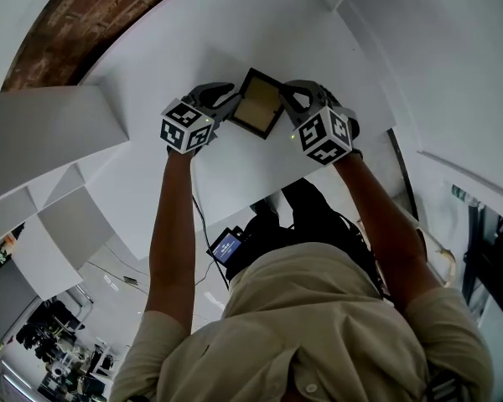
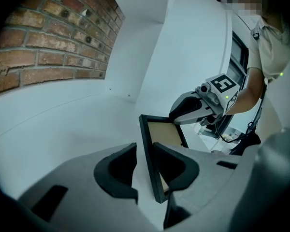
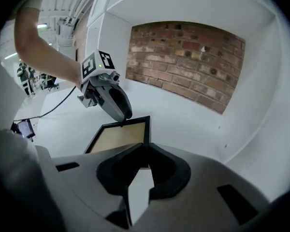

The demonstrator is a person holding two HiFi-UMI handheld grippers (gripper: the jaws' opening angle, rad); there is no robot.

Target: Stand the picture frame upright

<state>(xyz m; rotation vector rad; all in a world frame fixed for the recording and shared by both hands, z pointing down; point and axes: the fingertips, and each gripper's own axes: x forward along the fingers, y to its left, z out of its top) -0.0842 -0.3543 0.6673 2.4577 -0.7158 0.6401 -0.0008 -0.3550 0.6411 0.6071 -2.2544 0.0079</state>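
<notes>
A black picture frame (image 1: 256,105) with a tan panel sits over the white tabletop (image 1: 235,23), between my two grippers. My left gripper (image 1: 226,107) is at its left edge. In the left gripper view the frame (image 2: 166,132) runs edge-on between the fingers of that gripper (image 2: 145,151); the right finger lies against it and a thin gap shows at the left finger. My right gripper (image 1: 289,99) is at the frame's right corner. In the right gripper view its jaws (image 3: 146,151) pinch the corner of the frame (image 3: 118,139). Whether the frame rests on the table is unclear.
A brick wall (image 3: 188,50) and white side walls (image 3: 261,124) enclose the table at the back. White panels (image 1: 42,132) stand to the left. A small screen (image 1: 227,245) with a cable hangs at the person's chest.
</notes>
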